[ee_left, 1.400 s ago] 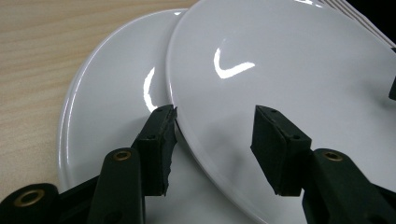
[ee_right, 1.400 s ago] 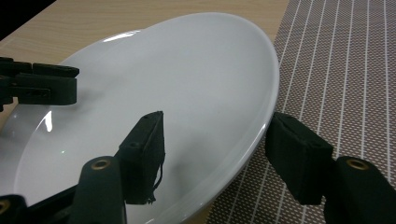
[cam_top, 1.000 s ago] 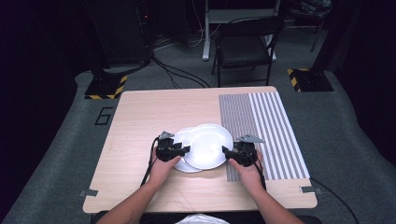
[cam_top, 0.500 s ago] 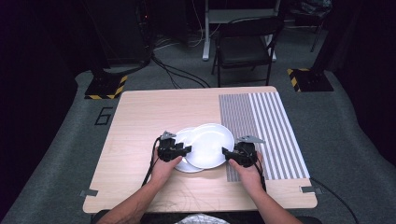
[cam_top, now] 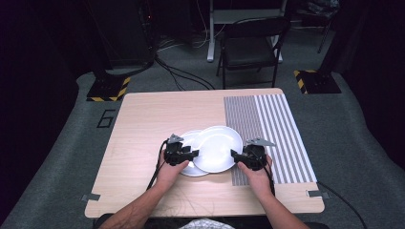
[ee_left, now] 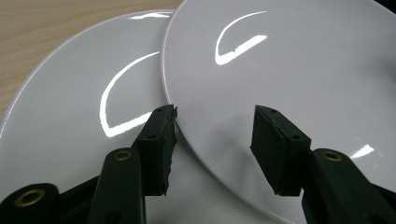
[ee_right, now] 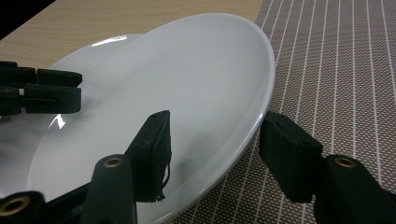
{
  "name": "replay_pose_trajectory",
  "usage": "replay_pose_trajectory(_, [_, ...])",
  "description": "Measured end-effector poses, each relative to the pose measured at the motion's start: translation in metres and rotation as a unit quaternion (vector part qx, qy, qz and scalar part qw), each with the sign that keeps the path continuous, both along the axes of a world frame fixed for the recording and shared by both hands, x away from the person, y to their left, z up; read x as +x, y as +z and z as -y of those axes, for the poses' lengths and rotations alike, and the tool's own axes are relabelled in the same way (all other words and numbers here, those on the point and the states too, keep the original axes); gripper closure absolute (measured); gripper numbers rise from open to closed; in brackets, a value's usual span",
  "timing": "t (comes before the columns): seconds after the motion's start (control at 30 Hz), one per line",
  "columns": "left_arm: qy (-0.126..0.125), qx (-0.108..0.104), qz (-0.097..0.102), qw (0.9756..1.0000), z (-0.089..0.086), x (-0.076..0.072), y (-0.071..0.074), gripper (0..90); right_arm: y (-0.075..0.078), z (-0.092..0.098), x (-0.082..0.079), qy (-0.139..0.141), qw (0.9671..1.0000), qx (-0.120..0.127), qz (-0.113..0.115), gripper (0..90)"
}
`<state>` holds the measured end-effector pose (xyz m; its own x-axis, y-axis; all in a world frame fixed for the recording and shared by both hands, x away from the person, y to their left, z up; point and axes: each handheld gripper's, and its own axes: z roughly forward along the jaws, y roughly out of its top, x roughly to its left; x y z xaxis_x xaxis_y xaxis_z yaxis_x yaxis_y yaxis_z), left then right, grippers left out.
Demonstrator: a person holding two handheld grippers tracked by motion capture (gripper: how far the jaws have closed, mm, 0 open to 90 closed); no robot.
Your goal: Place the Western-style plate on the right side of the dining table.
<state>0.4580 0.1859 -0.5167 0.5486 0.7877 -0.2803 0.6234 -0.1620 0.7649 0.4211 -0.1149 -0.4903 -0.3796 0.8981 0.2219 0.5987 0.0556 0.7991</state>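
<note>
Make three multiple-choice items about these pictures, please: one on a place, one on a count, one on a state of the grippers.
1. Where does the upper plate lie?
A. partly on the lower plate
B. fully on the striped mat
C. on the chair

2. How many white plates are on the table?
A. one
B. two
C. four

3. How do the jaws of the right gripper stand?
A. shut, with nothing between
B. open, one on each side of the upper plate's rim
C. clamped on a cable

Answers: 1 A, its edge overlaps the lower plate in the left gripper view. 2 B, two plates show from above. 3 B, the right gripper view shows gaps at both pads.
</note>
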Motion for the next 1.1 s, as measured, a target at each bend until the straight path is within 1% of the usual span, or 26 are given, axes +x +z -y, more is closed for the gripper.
replay_pose_trajectory(0.1, [-0.001, 0.001, 0.002, 1.0, 0.001, 0.0, 0.0, 49.5, 0.0, 0.001, -0.001, 0.0, 1.0, -0.004, 0.003, 45.6])
replay_pose_trajectory(0.2, [-0.001, 0.001, 0.002, 1.0, 0.001, 0.0, 0.0, 49.6, -0.001, 0.0, -0.004, 0.001, 0.9997, -0.022, 0.009, 47.3])
replay_pose_trajectory(0.3, [0.0, 0.003, 0.003, 1.0, 0.001, 0.0, 0.0, 49.8, -0.001, 0.0, -0.006, 0.0, 0.9996, -0.026, 0.01, 48.7])
replay_pose_trajectory(0.33, [0.001, 0.003, 0.003, 1.0, 0.001, 0.0, 0.0, 50.0, -0.002, -0.001, -0.007, 0.001, 0.9996, -0.027, 0.006, 49.0])
replay_pose_trajectory(0.47, [0.002, 0.006, 0.004, 1.0, 0.002, 0.0, 0.0, 50.5, -0.005, -0.004, -0.009, 0.004, 0.9994, -0.033, 0.008, 48.9])
replay_pose_trajectory(0.57, [0.002, 0.008, 0.006, 1.0, 0.002, 0.0, 0.0, 50.9, -0.006, -0.002, -0.01, 0.0, 0.9994, -0.034, 0.009, 48.7])
replay_pose_trajectory(0.67, [0.004, 0.001, 0.004, 1.0, 0.002, 0.0, 0.0, 50.7, -0.007, 0.0, -0.01, -0.003, 0.9997, -0.026, 0.002, 49.0])
replay_pose_trajectory(0.83, [0.002, 0.003, 0.009, 1.0, 0.002, -0.001, 0.001, 50.0, -0.009, 0.001, -0.011, -0.004, 0.9997, -0.026, 0.004, 49.1])
replay_pose_trajectory(0.93, [0.001, 0.002, 0.007, 1.0, 0.003, -0.002, 0.0, 47.2, -0.009, 0.001, -0.012, -0.008, 0.9997, -0.023, 0.003, 48.9])
replay_pose_trajectory(1.0, [-0.001, 0.007, 0.013, 0.9999, 0.005, -0.003, 0.0, 45.0, -0.01, 0.001, -0.013, -0.01, 0.9997, -0.023, 0.004, 48.6])
replay_pose_trajectory(1.1, [0.002, 0.011, 0.017, 0.9998, 0.008, -0.005, 0.0, 42.3, -0.011, 0.0, -0.014, -0.016, 0.9997, -0.019, 0.004, 48.5])
